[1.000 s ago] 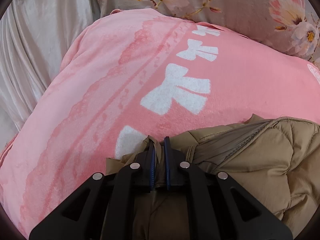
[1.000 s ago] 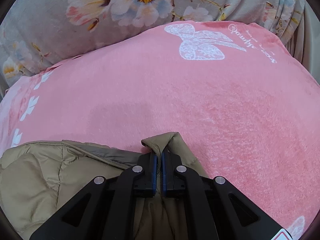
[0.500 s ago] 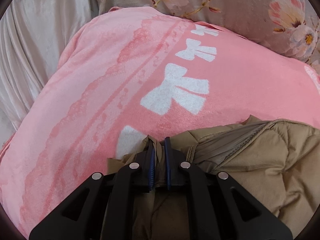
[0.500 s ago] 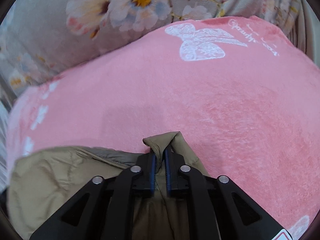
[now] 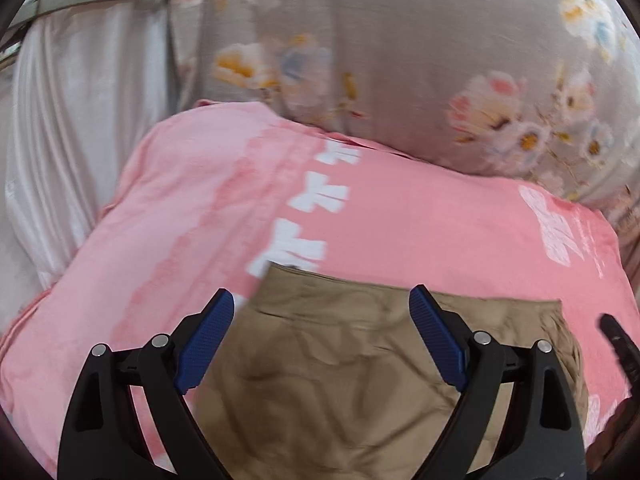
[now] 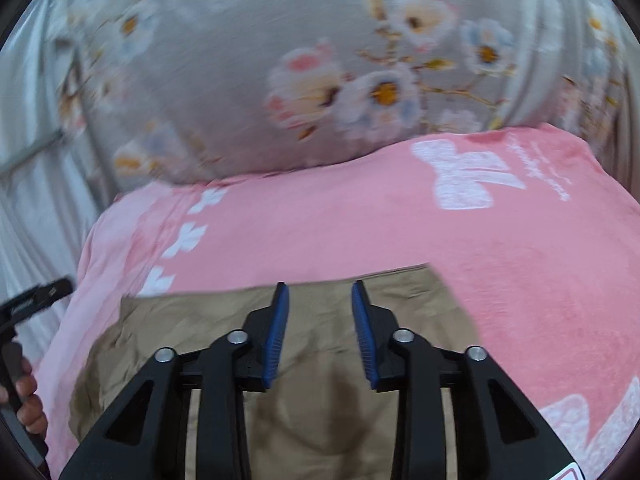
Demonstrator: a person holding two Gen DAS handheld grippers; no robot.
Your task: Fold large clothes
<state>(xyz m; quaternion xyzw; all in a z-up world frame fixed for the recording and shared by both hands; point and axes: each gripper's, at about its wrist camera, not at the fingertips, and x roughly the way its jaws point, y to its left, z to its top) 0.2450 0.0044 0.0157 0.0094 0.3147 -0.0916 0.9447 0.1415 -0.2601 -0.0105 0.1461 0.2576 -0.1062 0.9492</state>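
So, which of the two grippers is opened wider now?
The left gripper: its blue pads stand far apart above the tan jacket. The right gripper is open too, but with a narrower gap.

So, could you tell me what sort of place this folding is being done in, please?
Most likely a bedroom, on a bed. The tan garment lies on a pink fleece blanket with white bow prints, a grey floral quilt or pillow is bunched behind it, and pale curtain-like fabric hangs at the left.
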